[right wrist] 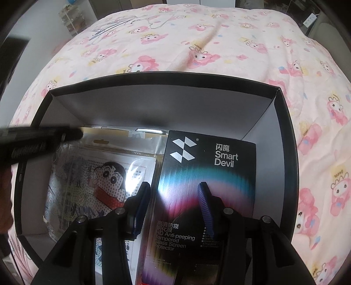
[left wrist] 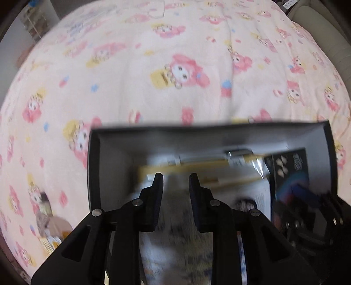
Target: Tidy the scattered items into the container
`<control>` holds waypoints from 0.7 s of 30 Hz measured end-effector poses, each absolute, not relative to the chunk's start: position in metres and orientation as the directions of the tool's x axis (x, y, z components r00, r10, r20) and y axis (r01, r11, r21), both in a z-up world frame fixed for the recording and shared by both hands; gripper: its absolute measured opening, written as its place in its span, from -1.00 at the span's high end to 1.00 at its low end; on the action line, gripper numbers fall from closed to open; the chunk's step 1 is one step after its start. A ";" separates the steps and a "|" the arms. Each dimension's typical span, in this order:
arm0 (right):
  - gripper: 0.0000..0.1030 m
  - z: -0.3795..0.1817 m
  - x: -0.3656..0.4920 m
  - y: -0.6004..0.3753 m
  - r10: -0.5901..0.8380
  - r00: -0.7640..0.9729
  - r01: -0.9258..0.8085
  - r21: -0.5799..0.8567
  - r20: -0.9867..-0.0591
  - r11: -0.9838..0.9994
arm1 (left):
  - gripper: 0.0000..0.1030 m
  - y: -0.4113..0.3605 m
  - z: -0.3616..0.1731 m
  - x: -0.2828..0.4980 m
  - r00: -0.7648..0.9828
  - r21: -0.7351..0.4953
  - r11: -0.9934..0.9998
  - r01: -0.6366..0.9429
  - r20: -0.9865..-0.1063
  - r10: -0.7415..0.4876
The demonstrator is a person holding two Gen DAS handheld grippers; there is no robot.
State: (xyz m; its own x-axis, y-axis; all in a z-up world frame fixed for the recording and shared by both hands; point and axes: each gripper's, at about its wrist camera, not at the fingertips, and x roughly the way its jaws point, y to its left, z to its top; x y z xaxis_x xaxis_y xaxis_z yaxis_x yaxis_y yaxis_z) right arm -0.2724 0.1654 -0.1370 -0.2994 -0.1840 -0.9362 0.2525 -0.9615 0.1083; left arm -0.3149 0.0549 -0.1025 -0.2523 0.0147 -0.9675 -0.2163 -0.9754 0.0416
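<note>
A bed is covered by a pink cartoon-print blanket [right wrist: 219,43]; shelving [right wrist: 70,19] is seen at upper left. A black box [right wrist: 153,105] with a grey interior rests on the blanket. Inside it, a clear packet [right wrist: 98,175] lies at left and a dark carton [right wrist: 208,175] at right. The right gripper [right wrist: 173,195] is pointed steeply down, jaws parted astride the carton's left part; contact cannot be told. The left gripper [left wrist: 175,182] is held over the packet, jaws apart, gripping nothing.
</note>
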 end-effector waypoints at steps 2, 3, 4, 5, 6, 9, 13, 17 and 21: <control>0.21 -0.138 -0.272 0.166 -0.189 -0.298 0.256 0.112 -0.936 -0.960 | 0.54 0.057 -0.111 -0.323 -0.225 0.048 -0.978 -0.205 -0.974 0.000; 0.21 -0.138 -0.272 0.166 -0.194 -0.297 0.259 0.117 -0.935 -0.959 | 0.54 0.058 -0.115 -0.323 -0.205 0.050 -0.978 -0.200 -0.979 -0.008; 0.21 -0.137 -0.272 0.166 -0.199 -0.295 0.260 0.122 -0.934 -0.958 | 0.54 0.056 -0.122 -0.323 -0.177 0.050 -0.980 -0.195 -0.984 -0.015; 0.21 -0.137 -0.272 0.166 -0.205 -0.293 0.259 0.128 -0.934 -0.957 | 0.54 0.056 -0.127 -0.320 -0.162 0.053 -0.978 -0.200 -0.987 -0.021; 0.21 -0.137 -0.273 0.166 -0.208 -0.291 0.258 0.132 -0.934 -0.957 | 0.54 0.057 -0.127 -0.317 -0.169 0.073 -0.974 -0.213 -0.985 -0.036; 0.21 -0.137 -0.272 0.165 -0.204 -0.290 0.262 0.127 -0.935 -0.957 | 0.55 0.058 -0.120 -0.311 -0.182 0.097 -0.969 -0.228 -0.982 -0.055; 0.21 -0.137 -0.272 0.161 -0.191 -0.288 0.276 0.110 -0.938 -0.955 | 0.50 0.058 -0.115 -0.310 -0.136 0.064 -0.967 -0.246 -0.990 -0.031; 0.21 -0.137 -0.273 0.162 -0.196 -0.286 0.271 0.117 -0.938 -0.955 | 0.50 0.061 -0.112 -0.309 -0.166 0.055 -0.958 -0.281 -0.986 -0.008; 0.21 -0.132 -0.268 0.161 -0.225 -0.293 0.281 0.141 -0.929 -0.949 | 0.50 0.071 -0.120 -0.322 -0.188 0.128 -0.950 -0.286 -0.979 -0.076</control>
State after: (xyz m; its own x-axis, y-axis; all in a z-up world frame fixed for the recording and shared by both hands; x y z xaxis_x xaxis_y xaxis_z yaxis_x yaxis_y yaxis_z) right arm -0.2683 0.1606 -0.1323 -0.2926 -0.2248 -0.9294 0.2806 -0.9494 0.1413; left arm -0.3221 0.0713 -0.1201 -0.1883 -0.0756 -0.9792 -0.2861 -0.9496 0.1284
